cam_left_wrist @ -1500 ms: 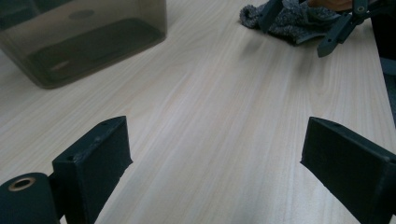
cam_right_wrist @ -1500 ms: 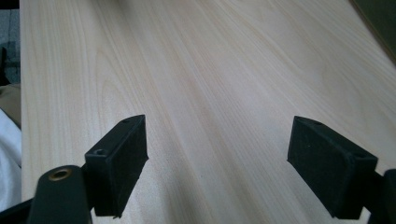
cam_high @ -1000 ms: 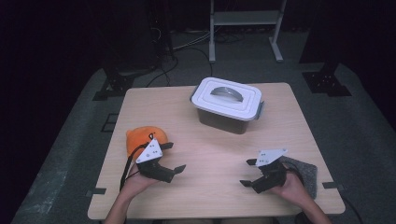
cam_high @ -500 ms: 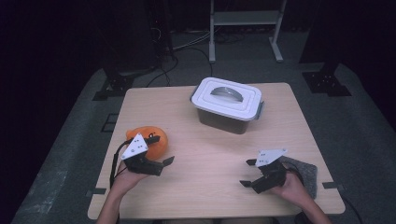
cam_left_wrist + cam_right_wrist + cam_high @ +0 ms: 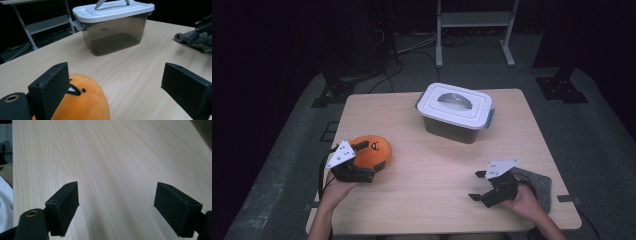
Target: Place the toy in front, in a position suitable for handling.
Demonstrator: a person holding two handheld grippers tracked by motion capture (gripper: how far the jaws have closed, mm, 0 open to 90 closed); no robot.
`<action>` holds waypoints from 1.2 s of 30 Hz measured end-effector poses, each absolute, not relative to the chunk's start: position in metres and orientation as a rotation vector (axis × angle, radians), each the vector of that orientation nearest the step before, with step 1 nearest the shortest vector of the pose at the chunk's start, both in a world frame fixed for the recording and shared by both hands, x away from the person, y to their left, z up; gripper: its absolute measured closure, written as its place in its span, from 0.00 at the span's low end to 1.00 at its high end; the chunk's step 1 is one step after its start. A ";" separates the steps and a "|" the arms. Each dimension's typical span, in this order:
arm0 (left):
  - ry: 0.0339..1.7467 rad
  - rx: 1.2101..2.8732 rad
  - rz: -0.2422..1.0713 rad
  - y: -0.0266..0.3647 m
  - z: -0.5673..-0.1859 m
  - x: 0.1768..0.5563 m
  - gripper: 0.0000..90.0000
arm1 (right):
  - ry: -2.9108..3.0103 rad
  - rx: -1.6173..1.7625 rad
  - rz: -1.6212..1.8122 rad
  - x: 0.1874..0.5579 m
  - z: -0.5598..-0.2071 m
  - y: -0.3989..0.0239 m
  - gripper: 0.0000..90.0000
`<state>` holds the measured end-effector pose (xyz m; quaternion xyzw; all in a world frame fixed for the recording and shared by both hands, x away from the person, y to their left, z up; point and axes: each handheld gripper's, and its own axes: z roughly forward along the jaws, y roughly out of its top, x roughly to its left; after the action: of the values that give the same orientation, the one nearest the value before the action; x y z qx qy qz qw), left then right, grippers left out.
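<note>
An orange plush toy (image 5: 379,146) with a small face lies near the left edge of the wooden table (image 5: 437,165). My left gripper (image 5: 369,156) is open and comes at the toy from the left, its jaws either side of it. In the left gripper view the toy (image 5: 85,105) rests against the left jaw, and a wide gap separates it from the right jaw. The left gripper (image 5: 117,77) points toward a dark plastic box with a white lid (image 5: 113,25). My right gripper (image 5: 476,185) hovers open at the front right, nothing between the jaws of the right gripper (image 5: 117,202).
The lidded box (image 5: 457,112) with a grey handle stands at the middle back of the table. A grey cloth (image 5: 539,182) lies at the front right corner under the right hand. A metal rack (image 5: 474,20) and cables lie on the floor beyond.
My left gripper has swung from the toy's right to its left side and now straddles it with open jaws. The right gripper has stayed put.
</note>
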<state>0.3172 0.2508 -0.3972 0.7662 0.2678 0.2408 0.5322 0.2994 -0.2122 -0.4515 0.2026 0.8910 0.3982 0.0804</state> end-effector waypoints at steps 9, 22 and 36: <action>0.674 1.813 0.595 0.263 -0.397 0.318 0.08 | 2.664 0.606 1.192 0.299 -0.451 -0.212 0.21; 0.686 1.812 0.614 0.274 -0.401 0.324 0.08 | 2.661 0.601 1.198 0.299 -0.451 -0.212 0.21; 0.684 1.864 0.600 0.283 -0.412 0.348 0.14 | 2.668 0.596 1.212 0.301 -0.451 -0.210 0.21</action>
<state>0.3478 0.2832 -0.4124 0.7737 0.2837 0.2489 0.5088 0.3011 -0.2101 -0.4514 0.1988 0.8897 0.4040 0.0757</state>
